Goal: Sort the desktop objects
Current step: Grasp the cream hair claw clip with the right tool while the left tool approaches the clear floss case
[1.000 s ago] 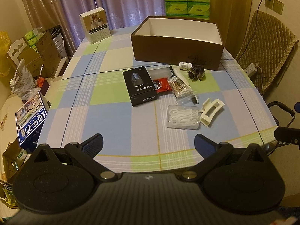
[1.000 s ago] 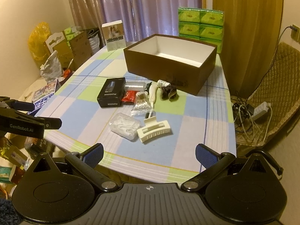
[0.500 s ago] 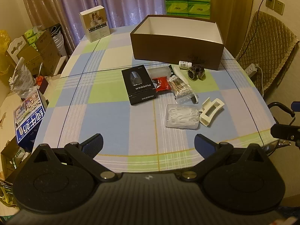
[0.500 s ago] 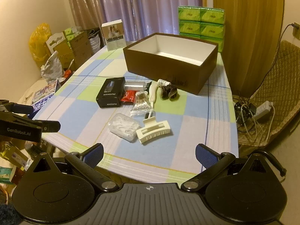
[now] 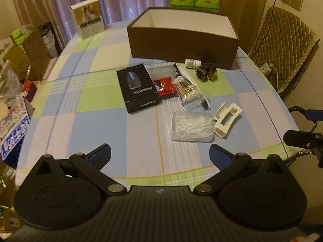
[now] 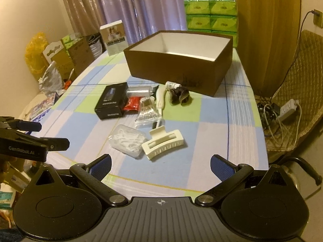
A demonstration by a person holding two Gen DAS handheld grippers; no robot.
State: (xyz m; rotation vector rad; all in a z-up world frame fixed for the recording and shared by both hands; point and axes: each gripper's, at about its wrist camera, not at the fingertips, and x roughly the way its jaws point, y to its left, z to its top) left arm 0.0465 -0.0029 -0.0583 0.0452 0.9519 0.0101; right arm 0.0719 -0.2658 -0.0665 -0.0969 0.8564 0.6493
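A checked tablecloth [image 5: 97,100] in blue, green and pale squares covers the table, and toward its far end sits a big brown box [image 5: 181,40] with a white inside, open at the top; nothing shows in the part of it I can see. Behind it stands a stack of green tissue packs [image 6: 211,14], and off to the far left a tall cream carton [image 5: 87,21] stands upright. In front of the brown box lies the clutter: a black product box [image 5: 137,87] flat on the cloth, a red packet [image 5: 165,85] just beside it, a bag of cotton swabs [image 5: 188,91], a clear case of white floss picks [image 5: 192,127] touching a cream hair claw clip [image 5: 227,120], a dark scrunchie [image 5: 207,73] and a small white bottle [image 5: 192,62] close to the box wall. The left gripper [image 5: 160,153] hangs over the near edge, fingers spread wide, holding nothing. The right gripper [image 6: 160,164] is likewise wide apart and empty, just short of the claw clip.
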